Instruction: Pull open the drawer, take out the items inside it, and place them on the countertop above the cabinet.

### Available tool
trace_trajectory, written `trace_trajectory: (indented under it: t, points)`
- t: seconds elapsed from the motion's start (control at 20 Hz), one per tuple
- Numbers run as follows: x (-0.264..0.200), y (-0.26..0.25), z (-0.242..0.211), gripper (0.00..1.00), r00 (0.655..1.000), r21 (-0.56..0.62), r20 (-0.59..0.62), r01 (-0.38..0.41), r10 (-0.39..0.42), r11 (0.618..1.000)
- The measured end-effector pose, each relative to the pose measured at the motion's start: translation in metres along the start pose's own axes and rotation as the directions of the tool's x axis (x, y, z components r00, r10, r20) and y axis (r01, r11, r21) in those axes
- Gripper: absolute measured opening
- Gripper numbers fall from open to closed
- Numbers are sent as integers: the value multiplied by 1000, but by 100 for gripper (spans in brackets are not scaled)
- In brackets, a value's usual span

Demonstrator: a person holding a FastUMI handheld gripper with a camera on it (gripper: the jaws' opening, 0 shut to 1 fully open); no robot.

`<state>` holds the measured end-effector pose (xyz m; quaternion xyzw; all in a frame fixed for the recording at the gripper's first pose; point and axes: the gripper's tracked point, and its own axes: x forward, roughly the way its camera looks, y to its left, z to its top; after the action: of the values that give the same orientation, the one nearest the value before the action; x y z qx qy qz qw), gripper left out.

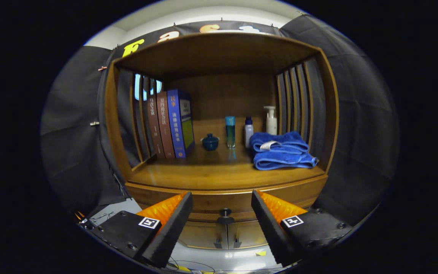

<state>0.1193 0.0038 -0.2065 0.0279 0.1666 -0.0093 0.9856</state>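
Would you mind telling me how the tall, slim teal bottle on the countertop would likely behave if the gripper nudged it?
The teal bottle stands tall on a narrow base, so it would probably tip rather than slide. Its glossy surface suggests a slippery grip. If it fell, it might knock the small white bottle close beside it. The gripper is open, its fingers either side of the drawer knob.

Home-style booth w/ wooden cabinet (219,179): books (169,123), folded towels (281,150), bottles (230,131), black cloth walls.

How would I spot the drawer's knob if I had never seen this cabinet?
Start at the wooden cabinet with books and blue towels on its countertop. Just below that countertop's front edge runs the closed drawer. Its knob is the small dark round one at the middle, seen between the open jaws of the gripper, above two door handles.
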Motion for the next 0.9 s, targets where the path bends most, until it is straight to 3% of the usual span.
trace_trajectory:
  t: [0.65, 0.75, 0.9]
  points:
    - [74, -7, -92, 97, 976, 24, -215, 35, -29, 999]
    - [75, -9, -99, 92, 970, 25, -241, 39, -32, 999]
    - [78, -8, -109, 63, 962, 24, -270, 35, -28, 999]
